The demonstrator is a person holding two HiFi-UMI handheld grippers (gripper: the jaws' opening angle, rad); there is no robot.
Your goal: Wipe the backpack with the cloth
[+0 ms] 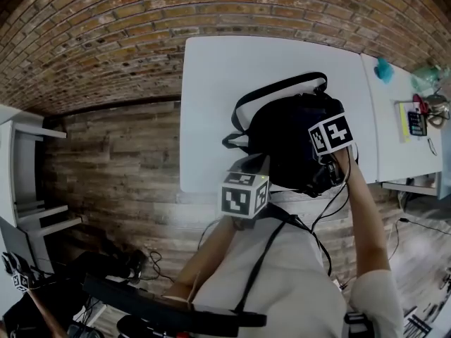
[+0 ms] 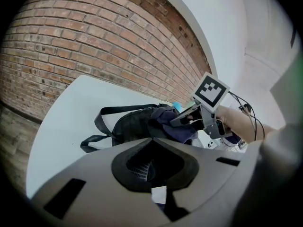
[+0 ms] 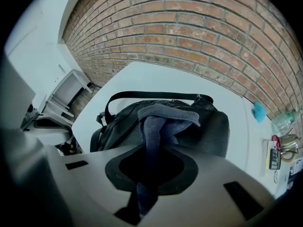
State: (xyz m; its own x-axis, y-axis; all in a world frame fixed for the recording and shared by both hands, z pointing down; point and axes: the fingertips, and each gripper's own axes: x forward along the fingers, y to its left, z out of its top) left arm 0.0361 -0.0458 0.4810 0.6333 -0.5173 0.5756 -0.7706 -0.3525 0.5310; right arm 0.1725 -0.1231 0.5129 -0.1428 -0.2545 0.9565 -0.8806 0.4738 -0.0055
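A black backpack (image 1: 285, 136) with a white-lined strap lies at the near right of the white table (image 1: 211, 104). In the right gripper view, a grey-blue cloth (image 3: 163, 115) drapes over the backpack (image 3: 213, 129) and runs back between the jaws of my right gripper (image 3: 150, 150), which is shut on it. Seen from the head, the right gripper (image 1: 328, 146) sits on top of the bag under its marker cube. My left gripper (image 1: 254, 169) hovers at the table's front edge beside the bag. Its jaws (image 2: 151, 142) look shut and empty, pointing at the backpack (image 2: 130, 124) and cloth (image 2: 177, 126).
A second white table (image 1: 394, 146) adjoins on the right, carrying a turquoise object (image 1: 384, 69), glassware (image 1: 430, 79) and a calculator-like item (image 1: 416, 123). A white shelf unit (image 1: 28, 182) stands at the left on the wooden floor. A brick wall (image 1: 176, 13) lies behind the tables.
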